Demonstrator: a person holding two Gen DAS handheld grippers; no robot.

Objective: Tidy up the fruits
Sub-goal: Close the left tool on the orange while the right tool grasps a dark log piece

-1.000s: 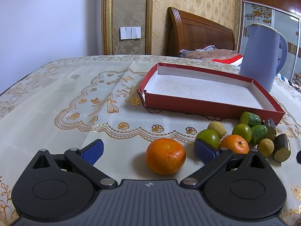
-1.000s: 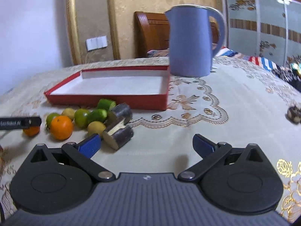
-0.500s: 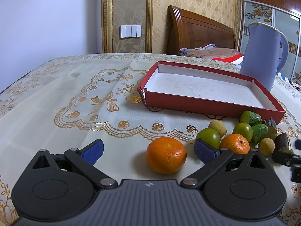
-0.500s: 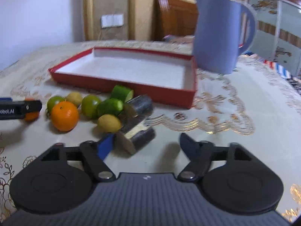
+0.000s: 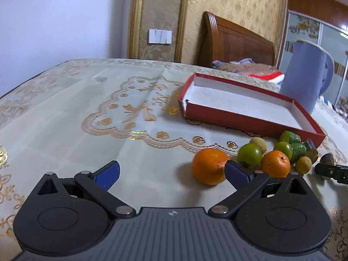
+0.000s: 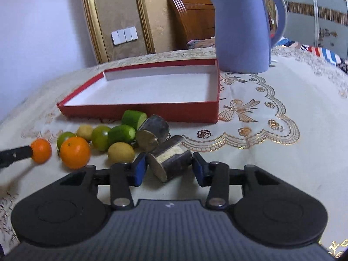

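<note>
Right tool (image 6: 166, 168) had just been closing on the near dark cut stick piece (image 6: 170, 159); blue pads sat at either side of it, left pad (image 6: 139, 168) right at the cut face, right pad (image 6: 199, 170) against the far end, a thin gap possible, so contact not certain. Read as about clamped on it. Left tool (image 5: 171, 171) stood wide, nothing gripped; the big orange (image 5: 207, 166) sat at 1 o'clock of its centre, touching or just inside the right pad (image 5: 237, 171).

Risks, as judged: the stick piece was a short cylinder lying skewed across the jaws, with a smooth dark rind and a slanted pale fibrous cut face. The pads could slide on that slant and twist or squirt it out into the second stick piece (image 6: 153, 133) at 11 o'clock, scattering the round fruits. The orange was off-centre for the left tool, so closing there would likely shove it into the green fruit (image 5: 249, 154) and roll the cluster.

Fruit pile sat on the bench's glossy embroidered cloth (image 6: 271, 134), a slippery surface, in front of the red tray (image 6: 139, 109), a shallow cardboard box with white lining, nothing in it. Oranges were dimpled and round; small yellow fruit (image 6: 120, 152) was smooth, green cut pieces (image 6: 121, 133) waxy. Blue plastic jug (image 6: 241, 28) stood at 1 o'clock behind the tray, close to the carry path.
</note>
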